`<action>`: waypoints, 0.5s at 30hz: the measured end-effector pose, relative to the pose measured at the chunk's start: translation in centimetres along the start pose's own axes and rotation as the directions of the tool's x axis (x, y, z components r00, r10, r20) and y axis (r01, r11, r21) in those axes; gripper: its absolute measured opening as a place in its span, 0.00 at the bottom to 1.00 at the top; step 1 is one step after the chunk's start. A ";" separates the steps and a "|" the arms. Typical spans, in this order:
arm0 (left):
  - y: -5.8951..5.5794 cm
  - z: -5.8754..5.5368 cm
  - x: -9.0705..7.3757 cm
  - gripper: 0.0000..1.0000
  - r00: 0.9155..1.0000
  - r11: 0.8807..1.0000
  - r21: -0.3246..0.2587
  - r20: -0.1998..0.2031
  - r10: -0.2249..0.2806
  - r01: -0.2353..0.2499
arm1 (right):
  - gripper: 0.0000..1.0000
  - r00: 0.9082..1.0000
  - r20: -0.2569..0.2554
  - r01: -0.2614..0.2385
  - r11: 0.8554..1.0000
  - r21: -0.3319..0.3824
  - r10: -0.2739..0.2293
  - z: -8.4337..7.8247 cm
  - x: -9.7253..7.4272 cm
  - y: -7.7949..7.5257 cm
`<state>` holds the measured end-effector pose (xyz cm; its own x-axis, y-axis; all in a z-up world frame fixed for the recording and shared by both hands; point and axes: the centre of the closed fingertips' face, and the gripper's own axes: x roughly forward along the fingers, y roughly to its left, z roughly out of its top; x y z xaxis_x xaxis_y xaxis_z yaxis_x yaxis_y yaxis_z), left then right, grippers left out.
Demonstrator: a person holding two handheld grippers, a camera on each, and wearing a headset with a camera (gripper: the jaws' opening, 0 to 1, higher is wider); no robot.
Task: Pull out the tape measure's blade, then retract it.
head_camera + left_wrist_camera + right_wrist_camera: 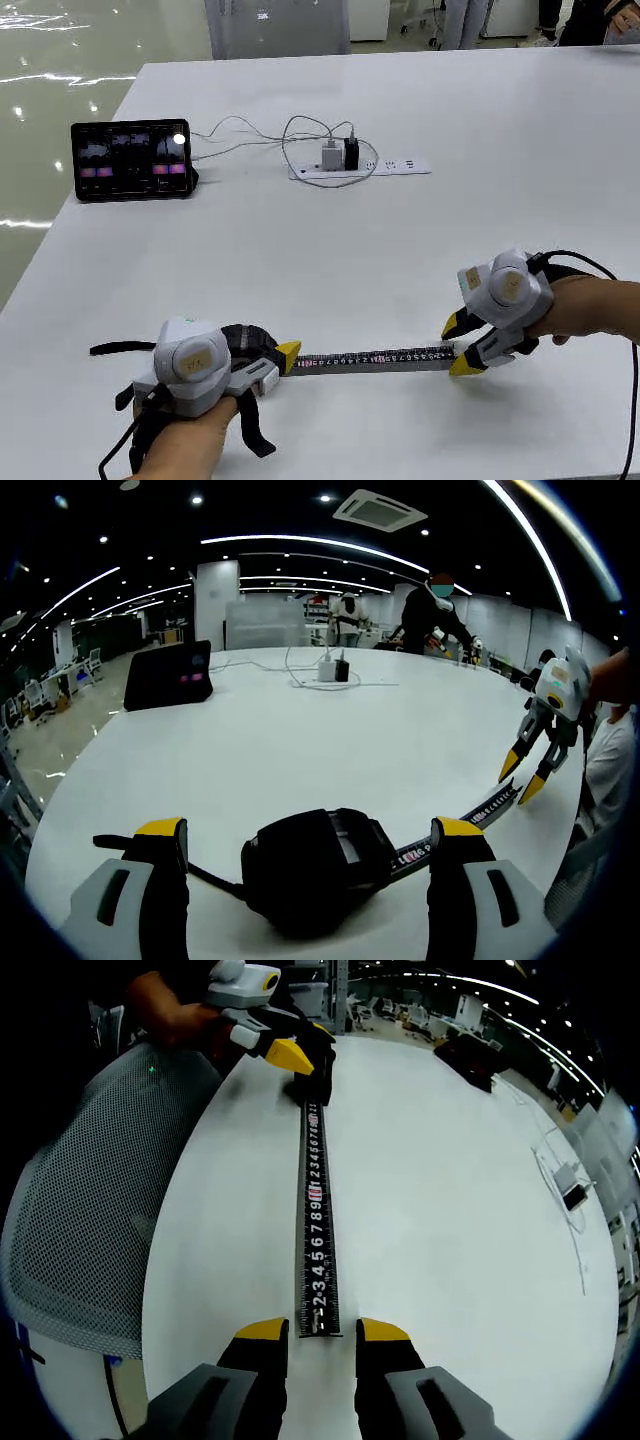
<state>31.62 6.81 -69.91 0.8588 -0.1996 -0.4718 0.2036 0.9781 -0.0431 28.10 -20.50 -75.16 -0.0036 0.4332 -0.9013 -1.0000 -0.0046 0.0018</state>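
Head view. Item: tape measure, in two parts. The case [248, 345] lies on the white table [330, 260] between the jaws of the left gripper [272, 364]. The blade [375, 359] is drawn out flat on the table. Its long axis runs straight from the left gripper to the right gripper [460, 346], where its free end sits between the yellow tips. The right gripper is nearer the blade's end and the left gripper is nearer the case.

Left gripper view. Jaws are spread wide, one on each side of the case [315, 865]. Bare table shows between the case and one jaw, so no clamp is evident. The blade [490, 808] leaves the case past the other jaw and runs off toward the right gripper [520, 780], well apart.

Right gripper view. Jaws are part-open, straddling the end of the blade [318, 1220]. A slim gap shows at each edge, so nothing appears gripped. The blade runs dead ahead, numbers up, to the left gripper [300, 1052].

Assessment: pull-out appears done and retraction remains. That would carry the blade's end away from the right gripper, along the same line, back into the case.
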 end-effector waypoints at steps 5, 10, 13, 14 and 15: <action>0.0 0.0 0.1 0.98 1.000 1.000 -0.001 0.008 0.003 -0.003 | 0.15 1.000 -0.010 -0.001 1.000 -0.014 0.000 -0.1 0.2 -0.1; 0.7 0.1 -0.1 0.90 1.000 1.000 0.000 0.010 0.029 -0.029 | 0.12 1.000 -0.014 0.009 1.000 -0.002 -0.009 -0.1 0.2 -0.1; 0.9 -0.2 -0.2 0.89 0.999 0.999 -0.008 0.000 0.041 -0.041 | 0.12 1.000 -0.021 0.016 1.000 0.004 -0.016 0.0 0.3 -0.1; 0.9 -0.3 -0.1 0.88 0.999 0.999 -0.010 -0.001 0.042 -0.042 | 0.11 0.999 -0.033 0.017 1.000 -0.017 -0.017 0.0 0.3 0.0; 0.9 -0.3 -0.1 0.87 0.999 0.999 -0.010 -0.002 0.043 -0.043 | 0.11 0.999 -0.041 0.017 0.999 -0.030 -0.018 0.1 0.3 0.1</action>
<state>31.57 7.75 -70.14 0.8659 -0.1577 -0.4747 0.1622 0.9862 -0.0317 28.00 -20.33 -75.38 0.0143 0.3958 -0.9182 -0.9994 -0.0246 -0.0261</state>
